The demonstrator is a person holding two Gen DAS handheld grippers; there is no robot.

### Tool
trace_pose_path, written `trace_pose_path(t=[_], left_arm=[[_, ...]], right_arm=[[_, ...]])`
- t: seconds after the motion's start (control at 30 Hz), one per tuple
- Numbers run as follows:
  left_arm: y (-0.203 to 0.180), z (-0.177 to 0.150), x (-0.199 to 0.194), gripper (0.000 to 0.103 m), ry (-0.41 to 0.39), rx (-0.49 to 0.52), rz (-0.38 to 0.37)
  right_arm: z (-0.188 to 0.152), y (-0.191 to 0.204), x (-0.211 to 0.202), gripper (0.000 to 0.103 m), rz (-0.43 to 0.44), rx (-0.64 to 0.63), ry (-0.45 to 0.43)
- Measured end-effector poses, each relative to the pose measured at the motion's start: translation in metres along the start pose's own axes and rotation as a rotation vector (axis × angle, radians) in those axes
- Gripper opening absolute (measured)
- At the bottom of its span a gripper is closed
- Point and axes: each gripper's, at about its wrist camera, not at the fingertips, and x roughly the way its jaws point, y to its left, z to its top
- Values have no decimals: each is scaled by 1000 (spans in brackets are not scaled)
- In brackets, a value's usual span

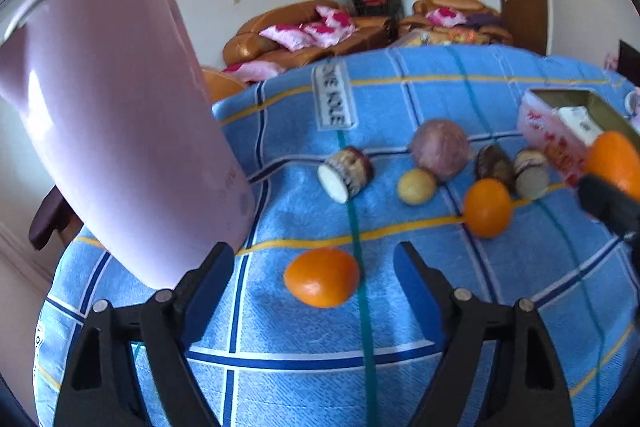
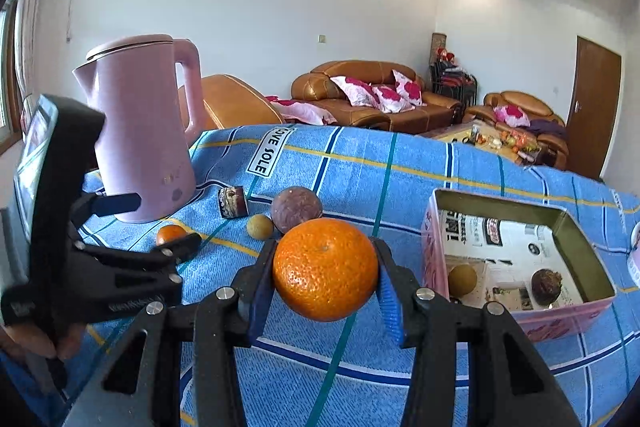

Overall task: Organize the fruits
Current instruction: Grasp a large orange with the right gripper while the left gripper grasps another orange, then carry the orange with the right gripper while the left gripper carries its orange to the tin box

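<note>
Right gripper (image 2: 326, 269) clamps an orange (image 2: 325, 269) – lifted toward the box (image 2: 496, 321) – while the left gripper (image 1: 314, 259) hangs apart, empty.

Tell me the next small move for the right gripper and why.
Probably carry the orange rightward over the pink box and release. The right gripper is shut on it, lifted off the cloth, and the box beside it already holds two fruits.

From the left gripper (image 1: 314, 259), a pink kettle (image 1: 120, 115) blocks ten o'clock; an orange (image 1: 322, 277) lies at twelve; bare blue cloth (image 1: 304, 331) is open between the fingers.
</note>
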Motion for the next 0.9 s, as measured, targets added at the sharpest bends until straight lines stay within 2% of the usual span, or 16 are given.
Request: trace_pose_path(t=[0.1,0.17,0.2,0.27,0.37,0.5,0.63,0.9], left_arm=[[8,3,14,84,66,-54,10],[12,4,23,74,105,-83,11],[14,5,27,73,127,-100,-3],[18,5,28,57,129,-134,-52],[18,4,28,45,124,-140,-89],[15,5,24,44,116,-130,-68],[16,6,14,44,63,-153,-37],[13,7,-20,44,-117,-194,8]], right_arm=[[0,-5,3,48,14,31,18],[0,-6,5,48,17,41,29],[-1,-6,5,48,16,41,30],[-1,-6,5,48,12,38,28],[0,-4,3,48,-1,28,22],[0,-4,2,48,-21,23,11],[1,-5,1,48,-44,21,2],[1,-10,0,48,-87,20,-8]])
